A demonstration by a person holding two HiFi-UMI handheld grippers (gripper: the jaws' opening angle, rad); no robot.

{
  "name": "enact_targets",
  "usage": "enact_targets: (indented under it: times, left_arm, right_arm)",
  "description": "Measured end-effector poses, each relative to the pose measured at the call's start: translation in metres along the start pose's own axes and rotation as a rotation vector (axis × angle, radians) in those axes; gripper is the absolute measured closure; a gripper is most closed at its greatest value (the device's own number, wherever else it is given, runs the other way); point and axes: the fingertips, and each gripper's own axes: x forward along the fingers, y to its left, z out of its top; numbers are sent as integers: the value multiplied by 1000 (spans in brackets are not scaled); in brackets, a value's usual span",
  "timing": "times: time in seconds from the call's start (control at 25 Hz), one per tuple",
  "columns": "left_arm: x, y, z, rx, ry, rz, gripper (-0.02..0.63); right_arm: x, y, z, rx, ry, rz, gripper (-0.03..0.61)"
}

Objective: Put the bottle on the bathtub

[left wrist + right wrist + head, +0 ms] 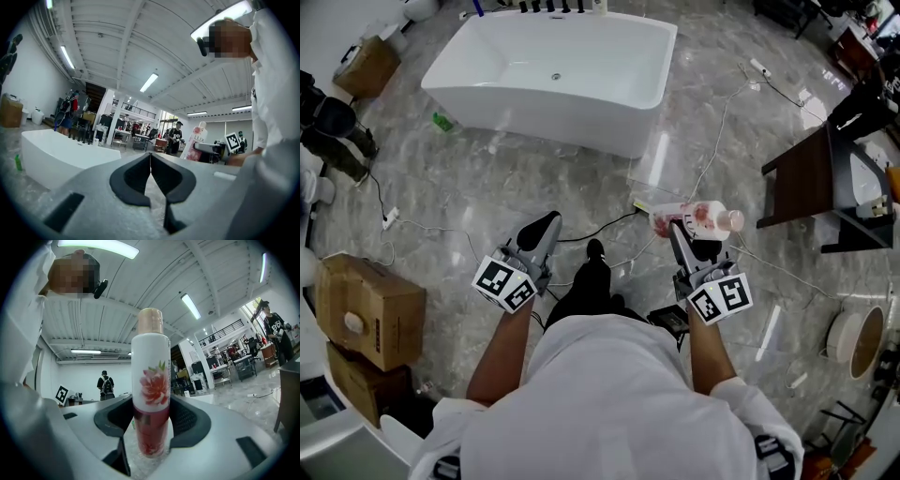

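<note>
The first part of the task looks done. The right gripper (680,232) is closed on the bottle (694,217), and its two jaws press the red lower part from both sides, with the cap end free above them. The left gripper (546,225) holds nothing, and its jaws are together. The bottle is in the air in front of the person, well apart from the bathtub (553,75), which stands farther ahead on the floor. I judge that what is left is to carry the bottle to the bathtub, set it on the rim and let it go.

Some things are not clear. The far rim of the bathtub, where dark fittings stand, is cut off at the top edge of the head view. The bottom of the bottle is hidden low between the jaws. The person's body covers the floor just below.
</note>
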Motion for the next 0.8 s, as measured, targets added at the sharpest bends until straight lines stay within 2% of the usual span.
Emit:
enact_targets:
  times: [0.36, 0.56, 0.8]
  left_arm:
    - [79, 108, 20, -48, -9, 9, 597]
    - [104, 172, 37, -73, -31, -14, 597]
    - [123, 217, 44, -104, -29, -31, 597]
  right_arm:
    - [113, -54, 20, 0, 35, 1, 354]
    - [186, -67, 33, 18, 29, 12, 354]
    - [225, -76, 46, 9, 7, -18, 354]
